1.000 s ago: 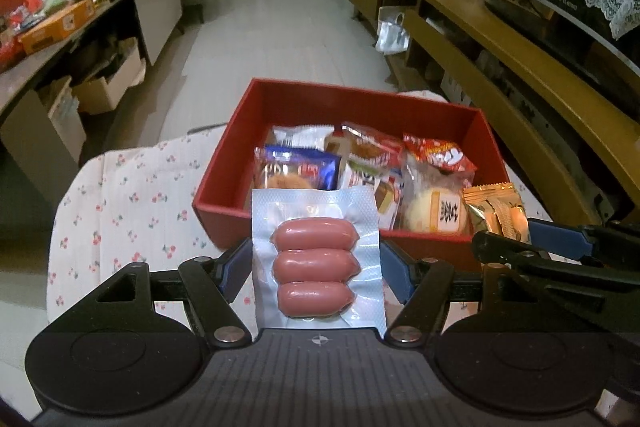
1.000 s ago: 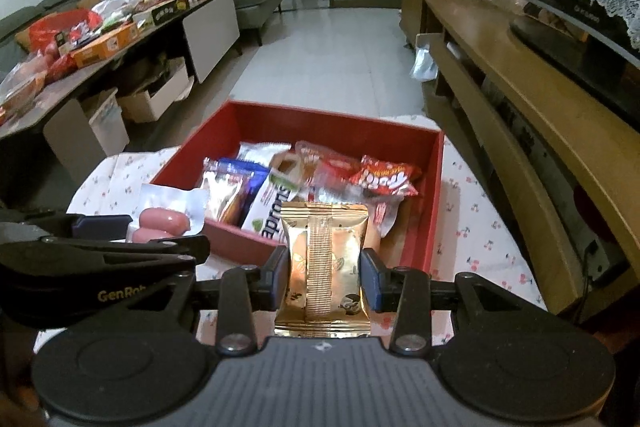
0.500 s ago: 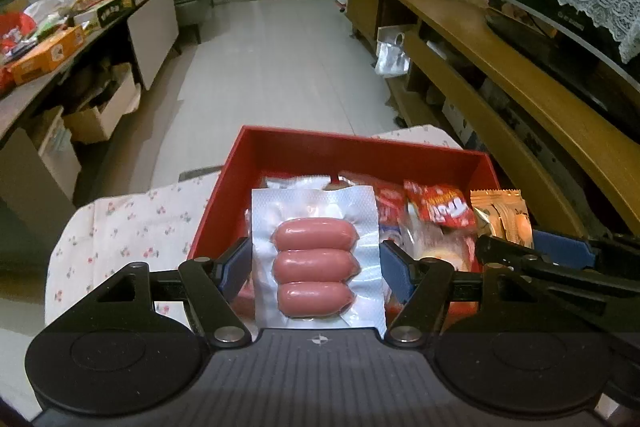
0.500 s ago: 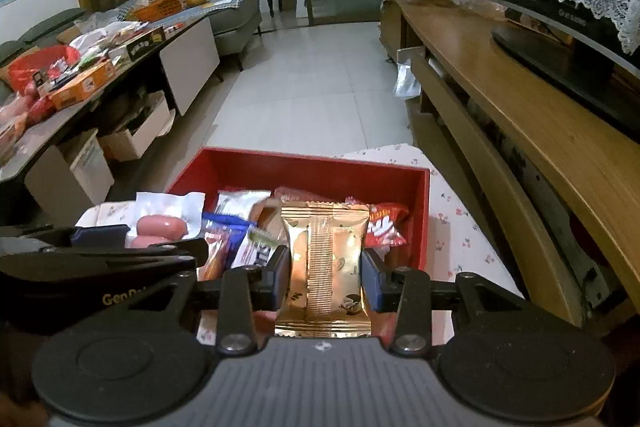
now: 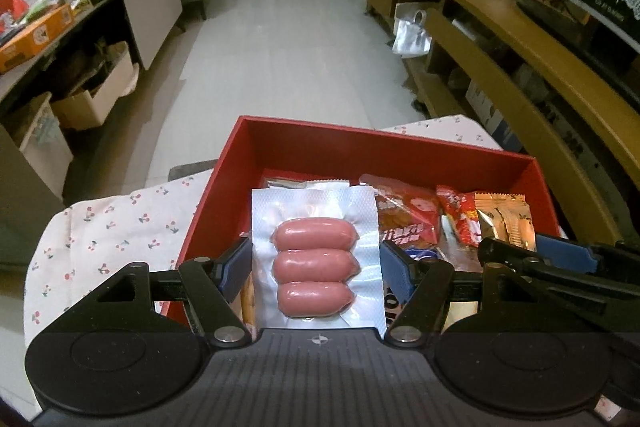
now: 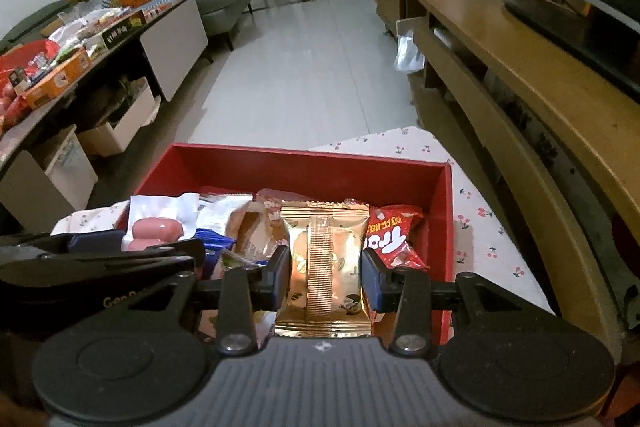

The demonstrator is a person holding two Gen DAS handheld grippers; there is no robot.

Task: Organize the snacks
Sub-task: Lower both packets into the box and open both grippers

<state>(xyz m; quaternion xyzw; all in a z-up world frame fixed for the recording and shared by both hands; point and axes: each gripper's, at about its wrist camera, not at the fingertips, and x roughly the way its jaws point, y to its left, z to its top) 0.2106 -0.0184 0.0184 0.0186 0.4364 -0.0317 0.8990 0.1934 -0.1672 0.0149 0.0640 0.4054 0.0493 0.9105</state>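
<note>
— Left gripper (image 5: 316,263) clamps my sausage pack (image 5: 315,263), over the red box (image 5: 384,147) near wall, six o'clock. Drop it?
— Lower first. Right view: right gripper (image 6: 325,277) pinches the gold packet (image 6: 325,263); red snack bag (image 6: 390,237) at three o'clock. I'd release into gaps.

box floor (image 5: 360,171) mostly hidden, packet print (image 6: 390,239) unreadable

surface: table, cherry-print cloth (image 5: 100,247) | on it: red box (image 5: 360,151) of snacks
</note>
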